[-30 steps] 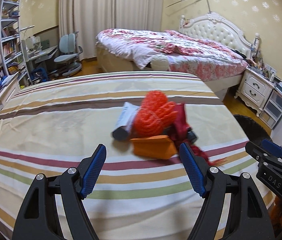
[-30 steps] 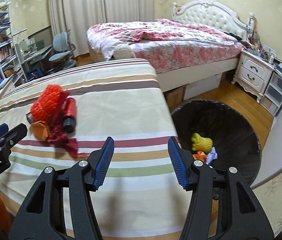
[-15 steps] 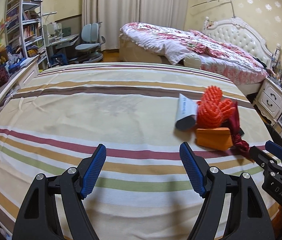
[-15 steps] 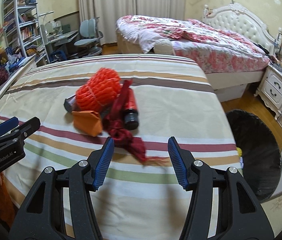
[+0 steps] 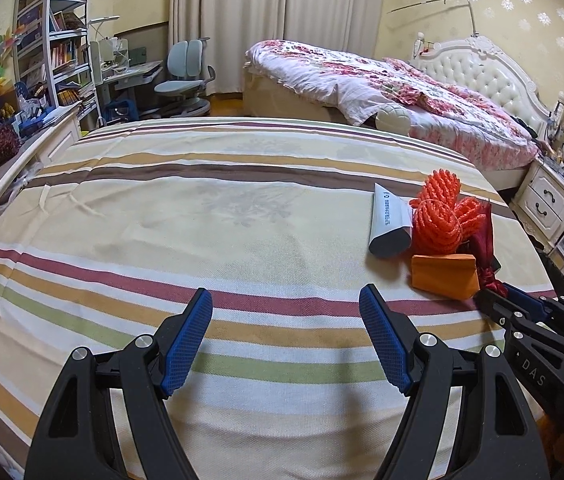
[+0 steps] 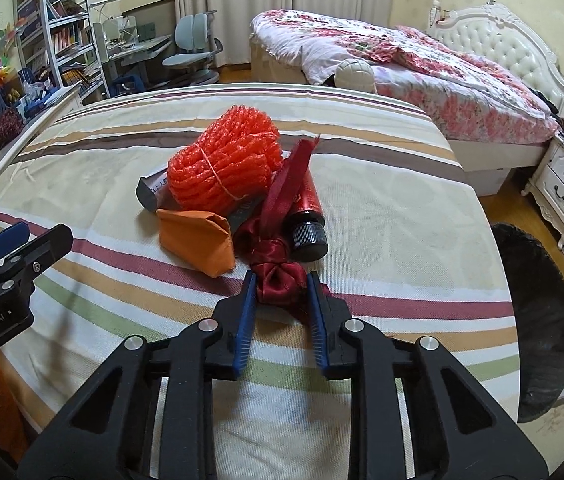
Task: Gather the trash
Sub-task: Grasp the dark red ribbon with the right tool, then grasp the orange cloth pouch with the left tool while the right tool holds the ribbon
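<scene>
A pile of trash lies on the striped bedspread (image 6: 382,200): an orange foam net (image 6: 225,164), a folded orange paper bag (image 6: 197,240), a red tube with a black cap (image 6: 308,220), a grey-white packet (image 5: 388,220) and a dark red ribbon (image 6: 279,266). My right gripper (image 6: 281,278) is closing, and its blue pads press on the ribbon's knotted bow at the near edge of the pile. My left gripper (image 5: 285,294) stands open over bare bedspread, left of the pile, nothing between its fingers. The net (image 5: 442,216) and bag (image 5: 442,276) sit to its right.
A black bin (image 6: 534,320) stands on the floor off the bed's right edge. Beyond are a flowered bed (image 5: 382,84), a white nightstand (image 5: 550,204), a desk chair (image 5: 185,80) and bookshelves (image 5: 57,52) at the left.
My right gripper moved forward to the pile and its jaws closed on the red ribbon. The left gripper swung left a second ago, then held still, jaws unchanged.
</scene>
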Available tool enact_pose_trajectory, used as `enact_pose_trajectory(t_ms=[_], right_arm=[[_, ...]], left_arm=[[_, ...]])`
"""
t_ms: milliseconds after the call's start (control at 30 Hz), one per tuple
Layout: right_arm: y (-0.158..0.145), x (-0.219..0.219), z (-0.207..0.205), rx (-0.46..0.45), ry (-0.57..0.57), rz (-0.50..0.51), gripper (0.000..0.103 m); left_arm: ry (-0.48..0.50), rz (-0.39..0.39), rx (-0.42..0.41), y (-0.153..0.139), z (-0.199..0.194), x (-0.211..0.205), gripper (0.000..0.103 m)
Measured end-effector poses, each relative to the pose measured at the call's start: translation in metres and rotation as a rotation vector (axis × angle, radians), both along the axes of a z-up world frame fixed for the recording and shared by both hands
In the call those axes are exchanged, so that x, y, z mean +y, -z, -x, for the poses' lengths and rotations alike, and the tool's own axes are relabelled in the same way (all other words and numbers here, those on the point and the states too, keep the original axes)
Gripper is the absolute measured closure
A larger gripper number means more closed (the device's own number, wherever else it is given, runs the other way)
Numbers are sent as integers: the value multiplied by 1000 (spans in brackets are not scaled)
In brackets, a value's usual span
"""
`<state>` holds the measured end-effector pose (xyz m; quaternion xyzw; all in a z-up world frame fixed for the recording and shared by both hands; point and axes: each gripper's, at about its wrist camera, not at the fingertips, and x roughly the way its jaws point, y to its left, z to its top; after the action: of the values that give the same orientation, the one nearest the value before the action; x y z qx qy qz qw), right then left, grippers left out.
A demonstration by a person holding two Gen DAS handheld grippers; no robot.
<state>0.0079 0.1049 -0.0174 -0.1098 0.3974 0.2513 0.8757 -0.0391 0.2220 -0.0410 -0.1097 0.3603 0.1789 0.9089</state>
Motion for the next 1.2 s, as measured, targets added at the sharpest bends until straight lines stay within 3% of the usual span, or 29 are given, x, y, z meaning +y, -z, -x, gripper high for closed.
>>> enact_pose_trajectory(t_ms=[367,667,967,1200], right_arm=[[-13,-13,11,-41,10,-18,82],[-23,-45,5,-79,91,-38,82],[-9,-76,-14,-50,183,-33,82],[1,-80,-20,-23,182,-37,82]], left_arm=[[14,-18,2,-1,-2,-5,29],[70,-22,-10,-1,-6,-27,29],[141,-23,-22,-2,-17,-55,29],[192,-35,-13,-1,-28,-79,29]])
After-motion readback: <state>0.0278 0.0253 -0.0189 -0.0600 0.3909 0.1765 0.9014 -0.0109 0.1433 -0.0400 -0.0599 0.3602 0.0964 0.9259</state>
